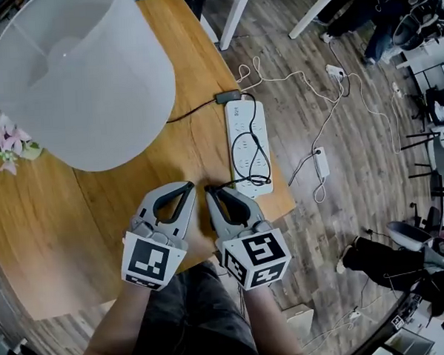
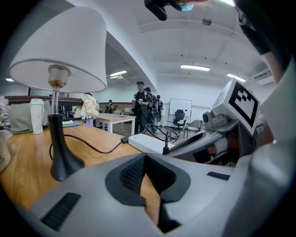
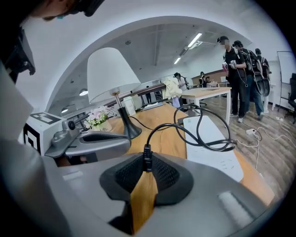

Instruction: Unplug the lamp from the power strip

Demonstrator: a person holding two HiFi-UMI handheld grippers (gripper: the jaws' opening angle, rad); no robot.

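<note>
The lamp's white shade [image 1: 76, 77] fills the table's far left; its black stem and foot [image 2: 62, 159] stand on the wood. A white power strip [image 1: 248, 146] lies along the table's right side with the black lamp cord [image 1: 252, 153] looped over it. My right gripper [image 1: 211, 190] is shut on the cord's black plug [image 3: 147, 159], which hangs over bare wood just left of the strip's near end, clear of the strip [image 3: 212, 139]. My left gripper [image 1: 188, 187] sits close beside it on the left, jaws shut with nothing between the tips [image 2: 145, 158].
A black adapter [image 1: 227, 97] lies at the strip's far end. Pink flowers [image 1: 9, 147] sit at the table's left. The table's edge [image 1: 287, 207] runs just right of the strip. On the floor lie white cables and another strip [image 1: 321, 162]. People [image 3: 238, 78] stand farther back.
</note>
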